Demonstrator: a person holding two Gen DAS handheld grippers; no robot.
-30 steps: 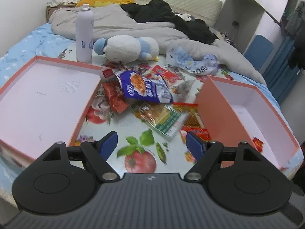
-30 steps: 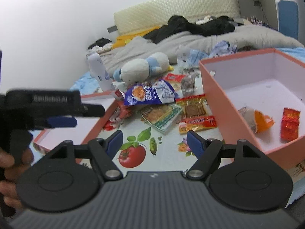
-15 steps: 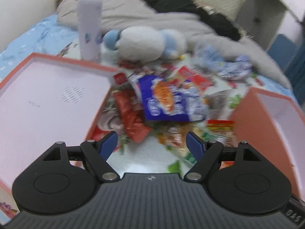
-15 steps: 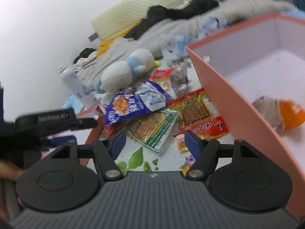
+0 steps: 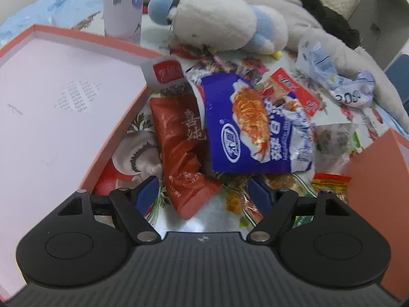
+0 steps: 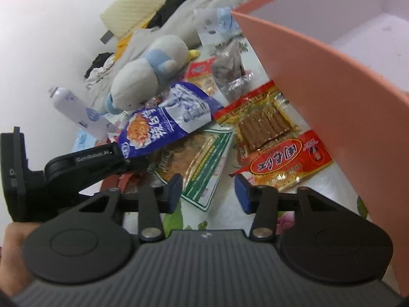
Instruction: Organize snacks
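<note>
1. On the far left, the shallow pink box (image 5: 51, 107) is seen lying open, its orange rim running right beside the snack pile; its floor is bare.
2. The left gripper (image 5: 203, 195) is held wide open, tilted down over the pile. Nothing is gripped; the tail of the dark red packet (image 5: 182, 158) is seen between the blue pads, with a gap on each side, and whether either pad touches it cannot be told.
3. Just right of the red packet, the blue-and-white snack bag (image 5: 253, 128) is laid across the heap, overlapping the smaller wrappers beneath.
4. Behind the pile, a white bottle (image 5: 124, 5) and a white-and-blue plush toy (image 5: 219, 20) are found standing close, so little room is left at the back edge.
5. In the right wrist view, the right gripper (image 6: 208, 192) is seen partly open, its jaws having just been closing. Nothing is clamped: bare floral tablecloth (image 6: 227, 212) shows between the pads.
6. The left pad hangs by the corner of the green-edged packet (image 6: 196, 163); the right pad sits just at the edge of the red-and-gold packet (image 6: 286, 161). Contact cannot be judged.
7. Past these, the brown stick-snack packet (image 6: 263, 122) lies flat.
8. On the far right, the tall orange wall of the deep box (image 6: 332, 97) is pressed close against the packets, leaving the gripper a narrow lane.
</note>
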